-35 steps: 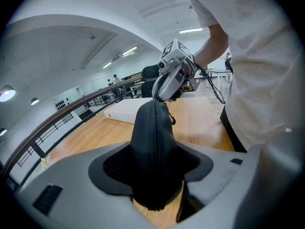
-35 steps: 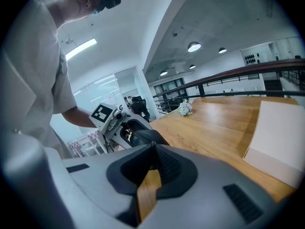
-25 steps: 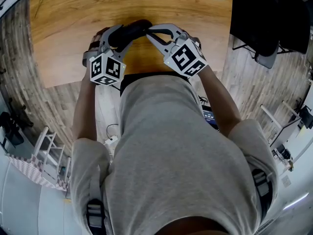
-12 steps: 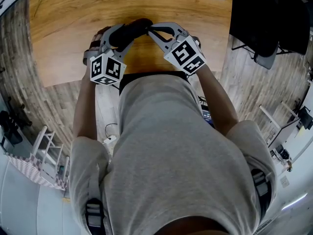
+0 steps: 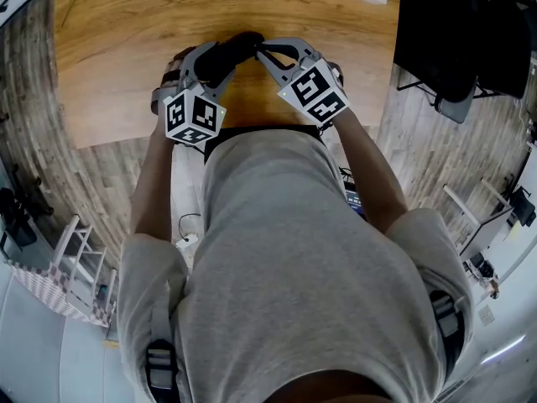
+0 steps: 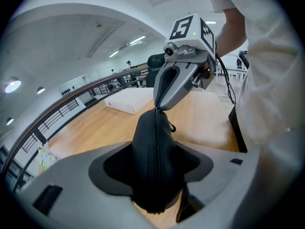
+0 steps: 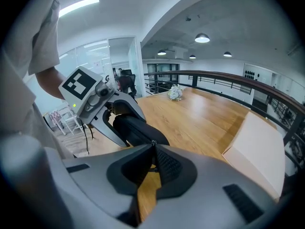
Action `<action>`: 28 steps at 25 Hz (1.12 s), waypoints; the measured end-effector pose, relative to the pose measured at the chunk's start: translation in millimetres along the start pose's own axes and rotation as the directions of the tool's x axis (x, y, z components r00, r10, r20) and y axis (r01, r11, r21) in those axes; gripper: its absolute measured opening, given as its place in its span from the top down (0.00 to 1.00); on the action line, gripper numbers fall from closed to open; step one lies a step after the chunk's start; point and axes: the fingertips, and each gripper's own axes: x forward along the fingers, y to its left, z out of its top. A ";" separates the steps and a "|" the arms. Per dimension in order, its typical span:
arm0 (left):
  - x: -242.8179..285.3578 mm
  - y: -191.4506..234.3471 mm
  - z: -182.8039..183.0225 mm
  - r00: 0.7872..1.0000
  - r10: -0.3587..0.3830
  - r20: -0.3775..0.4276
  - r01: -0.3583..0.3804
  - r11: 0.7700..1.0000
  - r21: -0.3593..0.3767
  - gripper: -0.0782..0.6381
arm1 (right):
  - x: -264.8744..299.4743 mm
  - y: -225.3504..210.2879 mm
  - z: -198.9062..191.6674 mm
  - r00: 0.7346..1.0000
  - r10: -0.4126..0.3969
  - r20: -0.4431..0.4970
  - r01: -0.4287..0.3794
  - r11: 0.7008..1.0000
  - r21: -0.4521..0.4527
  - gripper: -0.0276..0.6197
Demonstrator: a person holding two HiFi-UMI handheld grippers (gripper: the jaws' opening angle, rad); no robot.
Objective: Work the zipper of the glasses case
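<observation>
Left hand-held gripper (image 5: 216, 60) clamps the black glasses case (image 6: 155, 149) over the tabletop's (image 5: 117, 40) near edge; right hand-held gripper (image 5: 261, 50), jaws pressed together, pinches its zipper pull (image 7: 153, 142).

Black glasses case (image 6: 155, 161), wood-grain table (image 5: 126, 57), perhaps white box (image 6: 131, 100).

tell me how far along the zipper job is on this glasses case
Done: the left gripper clamps the black glasses case over the table. In hand: the right gripper is shut at the case's far end, apparently on the zipper pull. Left: the zipper looks closed along the whole edge that shows in the left gripper view, so the run along it has not begun.
</observation>
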 end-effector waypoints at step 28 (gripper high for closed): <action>9.7 9.6 9.0 0.996 0.057 0.069 -0.052 0.996 -0.074 0.50 | -5.8 14.3 33.2 0.998 0.033 0.053 -0.032 0.999 -0.020 0.90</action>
